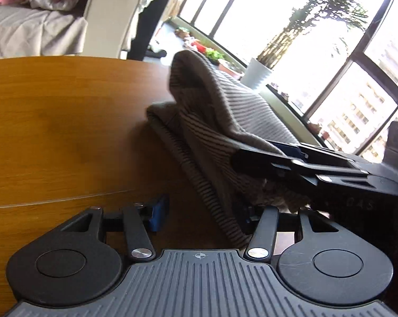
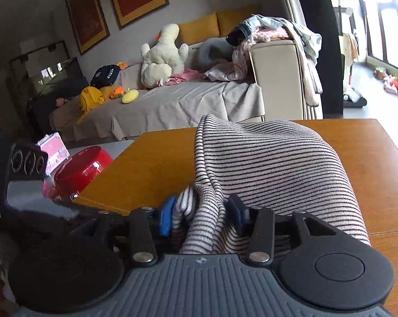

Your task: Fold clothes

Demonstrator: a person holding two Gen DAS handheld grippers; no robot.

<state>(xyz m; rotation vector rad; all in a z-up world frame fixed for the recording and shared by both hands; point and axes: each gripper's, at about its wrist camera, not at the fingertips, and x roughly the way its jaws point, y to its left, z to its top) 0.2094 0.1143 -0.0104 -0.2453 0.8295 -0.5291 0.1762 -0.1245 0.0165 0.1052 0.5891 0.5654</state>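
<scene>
A grey garment with thin dark stripes (image 1: 220, 111) lies bunched on the wooden table (image 1: 61, 121). In the left wrist view my left gripper (image 1: 202, 210) is open, blue pads wide apart, with a striped hem of the garment hanging between them. My right gripper shows there as a black body (image 1: 299, 163) reaching in from the right, closed on a fold of the cloth. In the right wrist view the right gripper (image 2: 201, 215) has its blue pads pressed on a bunch of the striped garment (image 2: 272, 163), which drapes forward over the table (image 2: 151, 169).
A red bowl (image 2: 81, 169) and a pink box (image 2: 53, 149) sit beyond the table's left edge. A sofa with plush toys and loose clothes (image 2: 172, 97) stands behind. A white plant pot (image 1: 257, 74) stands by the windows.
</scene>
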